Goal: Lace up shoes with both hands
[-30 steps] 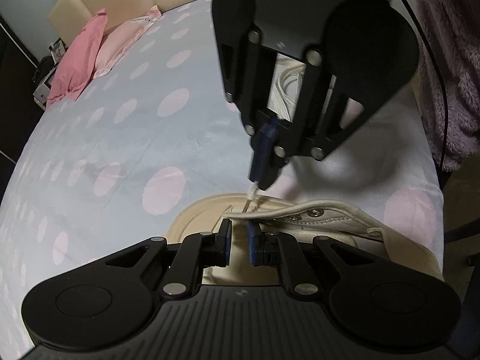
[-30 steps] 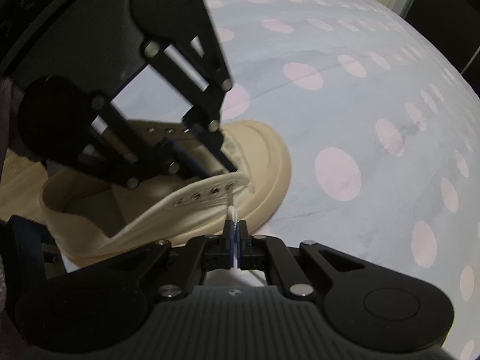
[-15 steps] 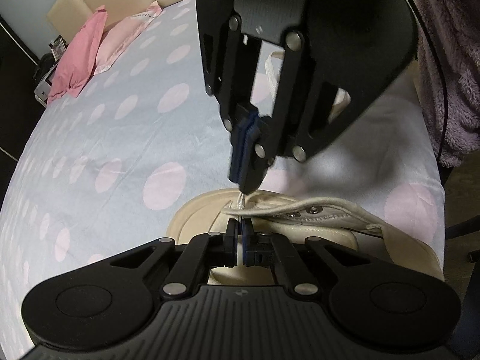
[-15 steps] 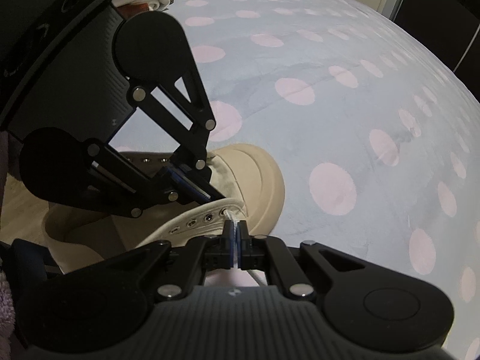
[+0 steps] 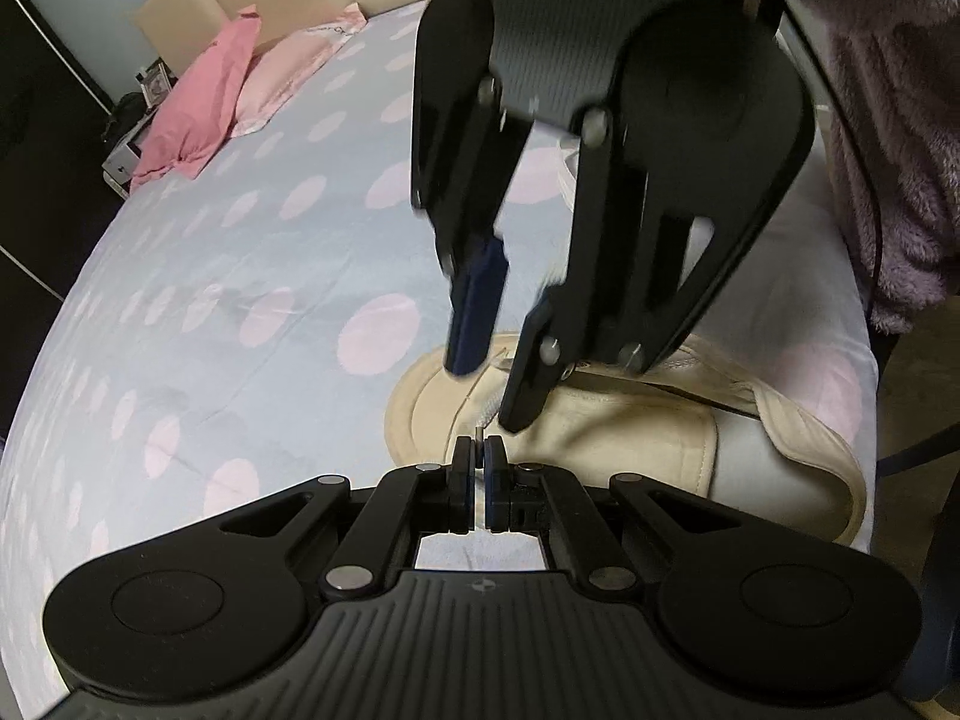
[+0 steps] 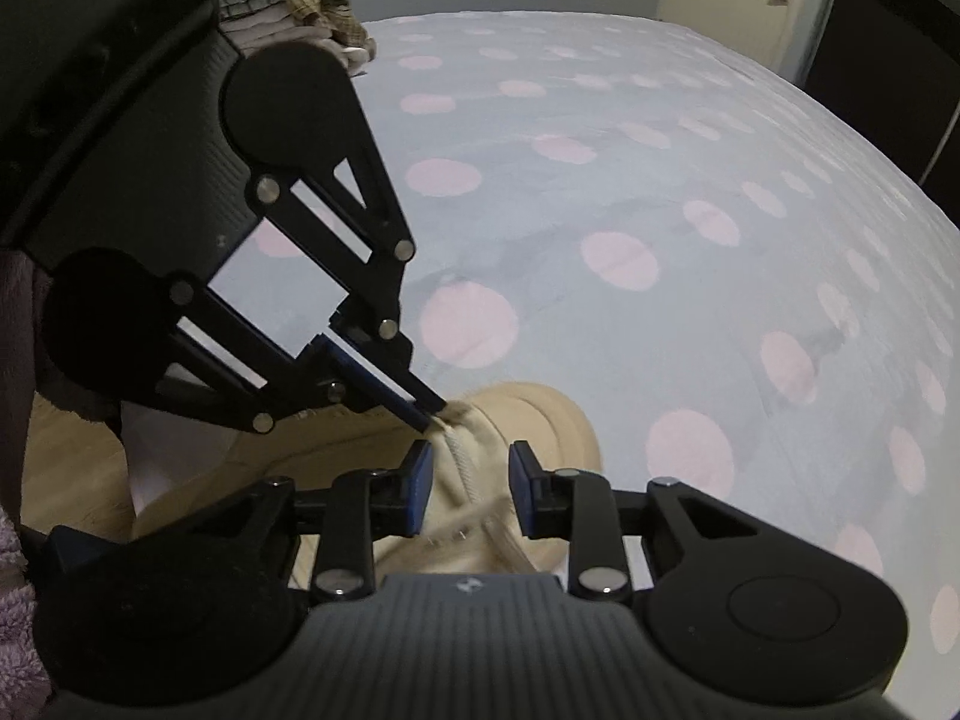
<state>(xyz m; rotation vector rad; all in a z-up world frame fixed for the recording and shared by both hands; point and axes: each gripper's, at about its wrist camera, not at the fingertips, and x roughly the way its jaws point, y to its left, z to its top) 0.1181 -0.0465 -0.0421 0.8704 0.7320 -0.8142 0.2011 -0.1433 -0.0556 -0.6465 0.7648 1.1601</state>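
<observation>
Left gripper [image 5: 478, 443] tilted down, jaws pinching lace [image 5: 485, 417], right gripper [image 6: 468, 468] jaws just parted

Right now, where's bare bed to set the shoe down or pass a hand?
Bare sheet runs from the shoe toe to the pillows. In the right view it is bare beyond the toe, right of the clothes pile. Crowded over the toe: left gripper pinches the lace, right gripper open beside it.
</observation>
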